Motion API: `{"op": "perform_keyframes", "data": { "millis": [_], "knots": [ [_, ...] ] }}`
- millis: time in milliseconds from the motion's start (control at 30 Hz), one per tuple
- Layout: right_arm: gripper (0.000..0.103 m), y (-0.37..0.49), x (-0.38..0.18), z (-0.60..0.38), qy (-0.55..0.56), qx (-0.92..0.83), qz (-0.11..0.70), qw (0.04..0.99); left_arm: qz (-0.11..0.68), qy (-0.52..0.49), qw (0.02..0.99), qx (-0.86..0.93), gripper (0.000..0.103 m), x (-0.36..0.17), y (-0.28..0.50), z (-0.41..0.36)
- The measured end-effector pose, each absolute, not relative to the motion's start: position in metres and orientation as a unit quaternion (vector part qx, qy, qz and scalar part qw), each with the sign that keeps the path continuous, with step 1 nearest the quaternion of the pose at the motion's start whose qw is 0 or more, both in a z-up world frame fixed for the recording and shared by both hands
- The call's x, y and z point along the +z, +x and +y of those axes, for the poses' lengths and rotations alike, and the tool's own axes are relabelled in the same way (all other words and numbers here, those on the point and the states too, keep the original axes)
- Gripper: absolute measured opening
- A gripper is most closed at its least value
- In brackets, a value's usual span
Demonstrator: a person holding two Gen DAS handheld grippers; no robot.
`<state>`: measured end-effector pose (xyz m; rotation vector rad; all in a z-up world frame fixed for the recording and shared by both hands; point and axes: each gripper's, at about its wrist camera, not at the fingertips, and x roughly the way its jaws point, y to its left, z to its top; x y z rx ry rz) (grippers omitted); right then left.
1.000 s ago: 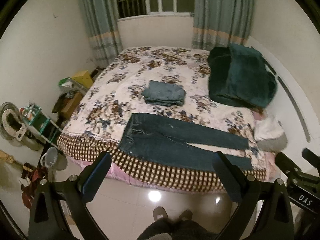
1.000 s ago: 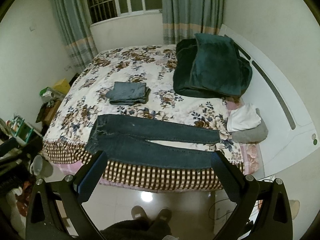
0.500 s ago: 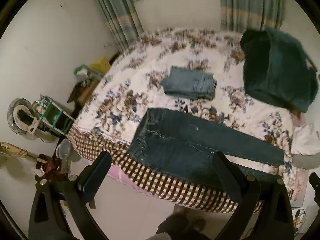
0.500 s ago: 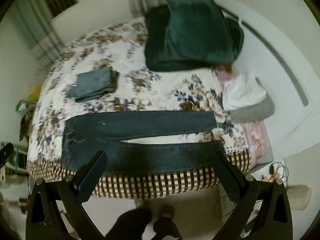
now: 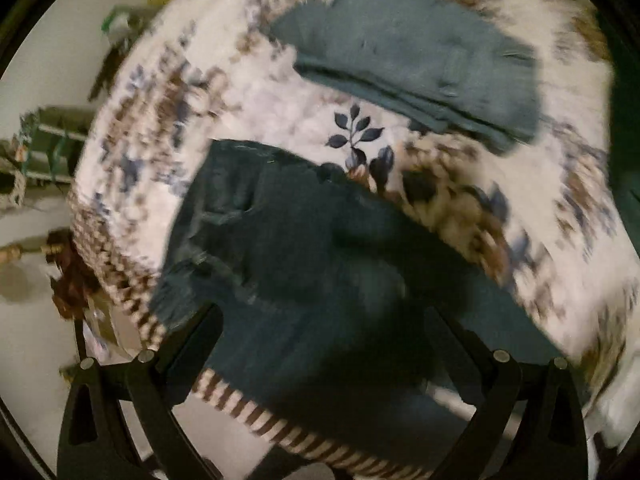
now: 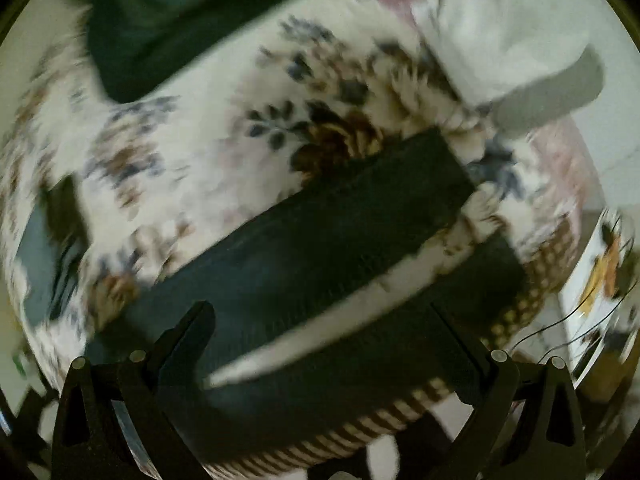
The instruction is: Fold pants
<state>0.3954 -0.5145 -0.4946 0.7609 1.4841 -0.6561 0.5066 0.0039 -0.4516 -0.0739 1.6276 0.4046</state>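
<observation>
Dark blue jeans (image 5: 304, 256) lie flat along the near edge of the floral bed cover (image 5: 248, 92). The left wrist view shows their waist end; my left gripper (image 5: 320, 324) is open just above it, holding nothing. The right wrist view shows the two legs (image 6: 332, 232) with a strip of cover between them; my right gripper (image 6: 320, 320) is open just above the leg ends, holding nothing. Both views are blurred.
A folded pair of lighter jeans (image 5: 420, 60) lies farther back on the bed. A dark green blanket (image 6: 168, 12) and a white and grey pillow (image 6: 520, 48) lie by the legs' end. Shelves and clutter (image 5: 44, 148) stand on the floor at the left.
Both grippers have moved down and forward from standing height to close above the jeans, the left over the waist, the right over the leg ends. Both stay open.
</observation>
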Motion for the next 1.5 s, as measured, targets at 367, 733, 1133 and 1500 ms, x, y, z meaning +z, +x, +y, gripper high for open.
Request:
{"op": "perform_keyframes", "data": {
  "millis": [367, 733, 1133, 1500],
  "knots": [
    [0.103, 0.440, -0.688, -0.569, 0.460, -0.354, 0.655, 0.484, 0.762, -0.078, 0.593, 0.248, 0.061, -0.604, 0.580, 0.052],
    [0.009, 0.411, -0.680, -0.558, 0.471, -0.331, 0.630, 0.521, 0.678, -0.149, 0.693, 0.194, 0.010, -0.484, 0.511, 0.061],
    [0.007, 0.313, -0.536, -0.542, 0.493, -0.222, 0.491, 0.683, 0.569, -0.226, 0.783, 0.114, 0.009, -0.383, 0.408, 0.099],
    [0.007, 0.165, -0.661, -0.529, 0.451, -0.256, 0.563, 0.643, 0.631, -0.242, 0.717, 0.170, 0.010, -0.523, 0.233, 0.122]
  ]
}}
